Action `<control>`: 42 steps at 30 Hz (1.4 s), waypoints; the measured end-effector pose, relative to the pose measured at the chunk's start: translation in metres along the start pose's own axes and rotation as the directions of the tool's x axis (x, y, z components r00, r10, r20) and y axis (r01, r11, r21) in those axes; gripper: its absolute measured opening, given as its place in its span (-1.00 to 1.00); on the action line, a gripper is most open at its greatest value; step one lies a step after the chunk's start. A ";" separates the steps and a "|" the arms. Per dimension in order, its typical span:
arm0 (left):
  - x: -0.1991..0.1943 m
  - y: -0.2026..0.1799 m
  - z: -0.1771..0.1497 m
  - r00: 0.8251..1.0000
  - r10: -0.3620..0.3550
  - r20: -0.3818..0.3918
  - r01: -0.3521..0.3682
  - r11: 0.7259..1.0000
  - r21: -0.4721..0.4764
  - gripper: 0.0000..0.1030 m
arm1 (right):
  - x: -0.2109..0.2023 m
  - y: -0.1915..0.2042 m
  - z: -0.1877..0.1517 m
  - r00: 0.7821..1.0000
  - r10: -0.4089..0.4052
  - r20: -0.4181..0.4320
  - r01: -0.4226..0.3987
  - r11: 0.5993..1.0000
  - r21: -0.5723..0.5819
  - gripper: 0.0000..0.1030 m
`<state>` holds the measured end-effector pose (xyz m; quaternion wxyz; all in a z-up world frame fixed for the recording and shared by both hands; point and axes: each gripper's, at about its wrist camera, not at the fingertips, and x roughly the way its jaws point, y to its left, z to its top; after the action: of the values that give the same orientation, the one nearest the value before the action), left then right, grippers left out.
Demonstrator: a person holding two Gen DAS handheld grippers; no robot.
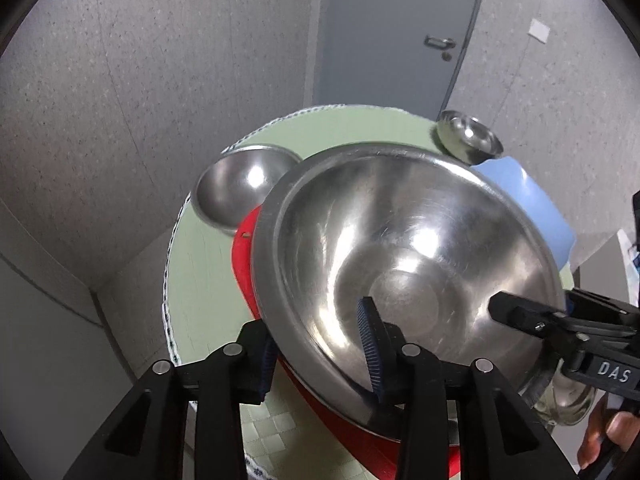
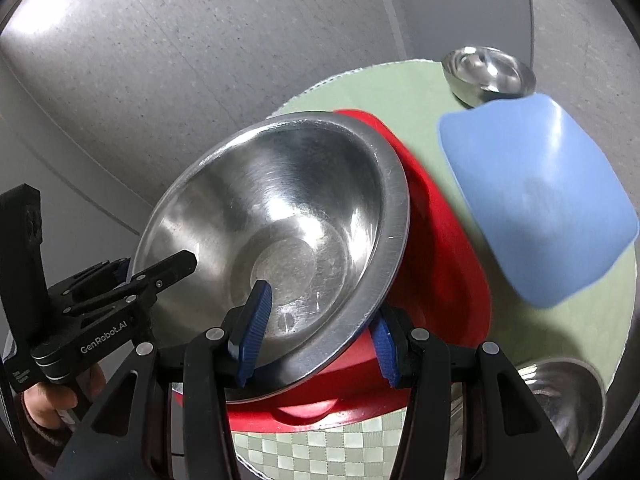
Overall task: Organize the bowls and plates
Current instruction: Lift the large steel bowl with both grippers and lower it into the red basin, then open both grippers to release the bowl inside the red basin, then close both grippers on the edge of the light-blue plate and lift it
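Note:
A large steel bowl (image 1: pixel 408 264) is tilted over a red plate (image 1: pixel 244 264) on a round table with a green cloth (image 1: pixel 200 280). My left gripper (image 1: pixel 320 356) straddles the bowl's near rim, one blue pad inside, one outside. My right gripper (image 2: pixel 316 340) straddles the opposite rim of the same bowl (image 2: pixel 288 216), above the red plate (image 2: pixel 436 248). A blue plate (image 2: pixel 536 200) lies to the right. Each gripper shows in the other's view, the right (image 1: pixel 532 320) and the left (image 2: pixel 132 276).
A medium steel bowl (image 1: pixel 236 188) sits at the table's far left. A small steel bowl (image 1: pixel 468 140) stands at the far edge, also in the right wrist view (image 2: pixel 488 72). Another steel bowl (image 2: pixel 560 400) sits near right. Grey floor and a door (image 1: pixel 400 32) lie beyond.

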<state>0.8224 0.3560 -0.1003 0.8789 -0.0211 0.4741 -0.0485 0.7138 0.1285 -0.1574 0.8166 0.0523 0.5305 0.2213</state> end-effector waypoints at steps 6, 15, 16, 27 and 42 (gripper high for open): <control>0.006 -0.020 0.034 1.000 -0.006 0.008 0.006 1.000 -0.003 -0.03 | 0.007 -0.002 -0.011 0.999 -0.045 0.016 0.044 0.999 0.024 0.10; -0.020 -0.055 0.048 0.990 0.091 0.106 -0.089 0.996 -0.026 0.59 | -0.017 -0.010 -0.018 0.999 -0.032 0.042 0.029 0.997 0.067 0.63; -0.023 -0.058 0.050 0.989 0.085 0.117 -0.082 0.996 -0.030 0.60 | -0.023 -0.014 -0.016 0.998 -0.034 0.044 0.031 0.997 0.073 0.66; -0.004 -0.162 0.103 0.992 -0.070 0.106 0.066 0.997 0.041 0.81 | -0.090 -0.088 0.005 0.975 -0.094 0.199 0.069 0.989 0.128 0.71; 0.143 -0.251 0.168 0.982 0.142 -0.127 -0.120 0.979 0.168 0.81 | -0.048 -0.256 0.017 0.990 -0.124 0.071 0.098 0.950 0.296 0.74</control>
<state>1.0245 0.0902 -0.1063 0.8441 0.0839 0.5288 -0.0295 0.7910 -0.1183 -0.1910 0.8338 0.1521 0.5227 0.0915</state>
